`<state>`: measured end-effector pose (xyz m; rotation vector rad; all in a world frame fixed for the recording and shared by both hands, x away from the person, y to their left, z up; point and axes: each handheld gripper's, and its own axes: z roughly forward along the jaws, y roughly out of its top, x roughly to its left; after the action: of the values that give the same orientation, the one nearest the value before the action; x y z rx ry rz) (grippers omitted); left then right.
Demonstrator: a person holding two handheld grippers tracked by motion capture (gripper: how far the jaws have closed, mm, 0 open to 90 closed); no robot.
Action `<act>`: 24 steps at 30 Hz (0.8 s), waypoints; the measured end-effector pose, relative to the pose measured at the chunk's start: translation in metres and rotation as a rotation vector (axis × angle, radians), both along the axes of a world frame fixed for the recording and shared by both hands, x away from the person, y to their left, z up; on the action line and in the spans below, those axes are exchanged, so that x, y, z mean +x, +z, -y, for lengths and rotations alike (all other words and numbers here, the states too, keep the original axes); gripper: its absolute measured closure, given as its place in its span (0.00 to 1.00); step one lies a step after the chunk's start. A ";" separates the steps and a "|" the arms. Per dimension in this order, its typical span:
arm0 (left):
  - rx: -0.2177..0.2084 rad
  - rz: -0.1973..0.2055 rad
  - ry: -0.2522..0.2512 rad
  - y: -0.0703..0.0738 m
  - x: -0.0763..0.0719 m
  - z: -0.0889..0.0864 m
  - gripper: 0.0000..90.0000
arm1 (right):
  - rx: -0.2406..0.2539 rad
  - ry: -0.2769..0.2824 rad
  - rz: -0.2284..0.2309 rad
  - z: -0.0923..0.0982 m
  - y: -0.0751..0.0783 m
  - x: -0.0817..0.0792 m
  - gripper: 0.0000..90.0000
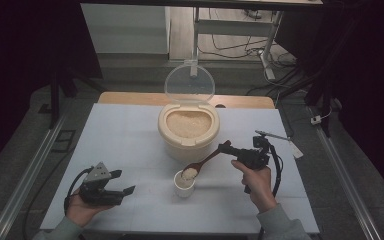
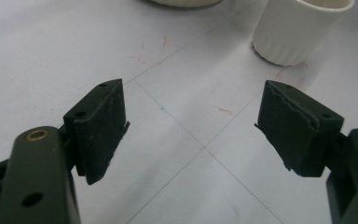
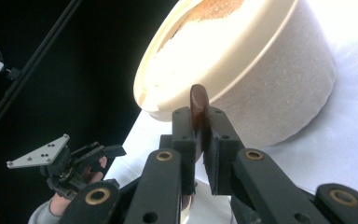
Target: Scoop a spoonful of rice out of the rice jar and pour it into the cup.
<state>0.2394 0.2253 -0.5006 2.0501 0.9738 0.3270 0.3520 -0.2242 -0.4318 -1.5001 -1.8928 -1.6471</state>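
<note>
In the high view, the right gripper (image 1: 226,148) is clamping the handle of a brown wooden spoon (image 1: 203,164), whose bowl, heaped with white rice, is hovering over the small white ribbed cup (image 1: 184,185) standing on the pale table (image 1: 130,145). Just behind the cup, the cream round rice container (image 1: 188,131) is sitting with its clear lid (image 1: 189,83) standing open. The left gripper (image 1: 123,191) is resting low near the table's front left. In the left gripper view, its jaws are standing wide apart with nothing between them, the cup (image 2: 298,29) lying ahead. In the right gripper view, the jaws are pressing tight on the spoon handle (image 3: 198,109), the container (image 3: 261,79) looming close behind.
</note>
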 end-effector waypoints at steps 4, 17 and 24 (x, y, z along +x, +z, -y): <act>-0.001 0.000 0.001 0.000 0.000 0.000 0.26 | -0.020 0.005 0.019 -0.003 0.003 -0.001 0.93; 0.000 0.002 0.000 0.000 0.000 0.000 0.26 | -0.077 0.048 0.118 -0.011 0.016 -0.007 0.93; 0.001 0.001 0.000 0.000 0.000 0.000 0.26 | -0.062 0.052 0.128 -0.009 0.016 -0.007 0.93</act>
<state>0.2393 0.2252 -0.5007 2.0504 0.9733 0.3284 0.3447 -0.2151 -0.4162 -1.3855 -2.0487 -1.7142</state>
